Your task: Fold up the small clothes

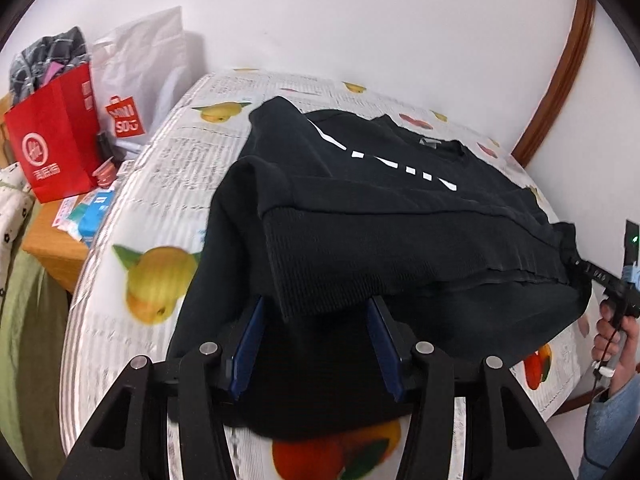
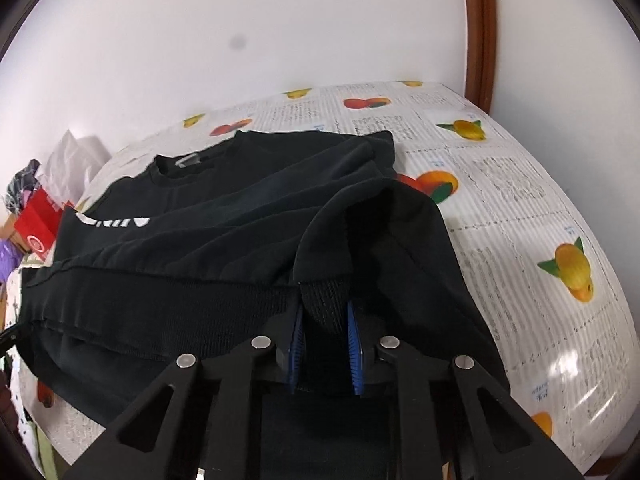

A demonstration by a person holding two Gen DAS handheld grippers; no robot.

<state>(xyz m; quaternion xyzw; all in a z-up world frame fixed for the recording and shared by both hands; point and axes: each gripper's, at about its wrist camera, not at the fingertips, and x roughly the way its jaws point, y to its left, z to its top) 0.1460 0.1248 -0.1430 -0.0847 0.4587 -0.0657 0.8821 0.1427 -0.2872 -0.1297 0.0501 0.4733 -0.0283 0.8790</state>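
Observation:
A black sweatshirt (image 1: pixel 380 216) with white chest lettering lies on a table covered in a fruit-and-newsprint cloth (image 1: pixel 160 184). Its ribbed hem is lifted and folded toward the collar. My left gripper (image 1: pixel 316 308) has blue pads wide apart with the hem's left corner draped over and between them. My right gripper (image 2: pixel 326 312) has its pads closed in on the ribbed right corner of the hem; the sweatshirt (image 2: pixel 224 216) stretches leftward. The right gripper also shows in the left wrist view (image 1: pixel 600 276), held by a hand at the hem's far end.
A red paper bag (image 1: pixel 56 148) and a white plastic bag (image 1: pixel 144 72) stand left of the table on a wooden stand with small packets. A white wall is behind. A brown wooden frame (image 1: pixel 560 80) runs at the right.

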